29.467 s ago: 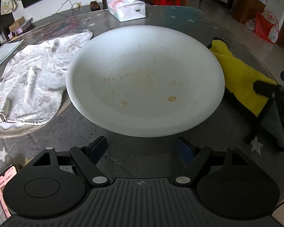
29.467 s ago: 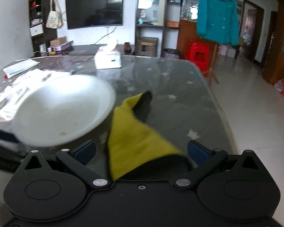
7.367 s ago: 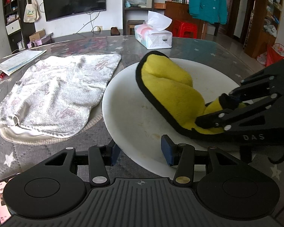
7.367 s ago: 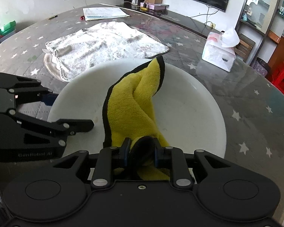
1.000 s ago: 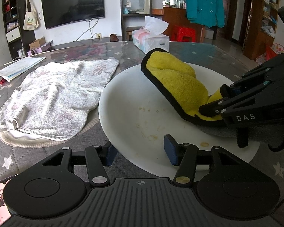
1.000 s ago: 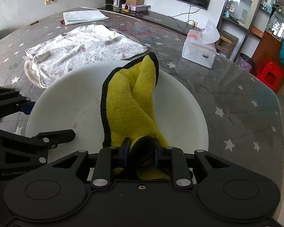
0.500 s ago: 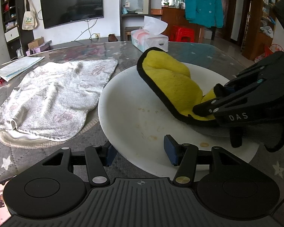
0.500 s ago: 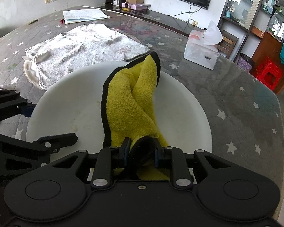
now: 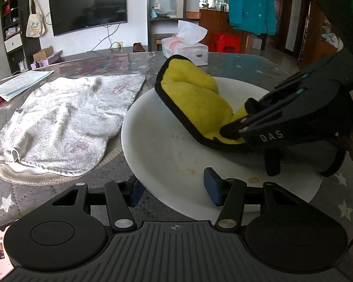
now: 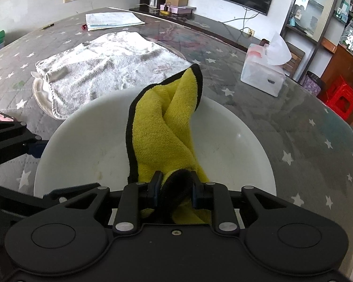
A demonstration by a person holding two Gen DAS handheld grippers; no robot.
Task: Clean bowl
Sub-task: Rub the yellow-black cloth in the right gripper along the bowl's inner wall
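Right claw (image 10: 174, 189) clamps the yellow microfibre cloth (image 10: 162, 136) inside the white bowl (image 9: 153, 145); left claw (image 9: 174, 188) grips the bowl's rim

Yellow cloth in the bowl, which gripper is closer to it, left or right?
Right. The right gripper is clamped on the yellow cloth. The left gripper straddles the near rim of the white bowl, apart from the cloth.
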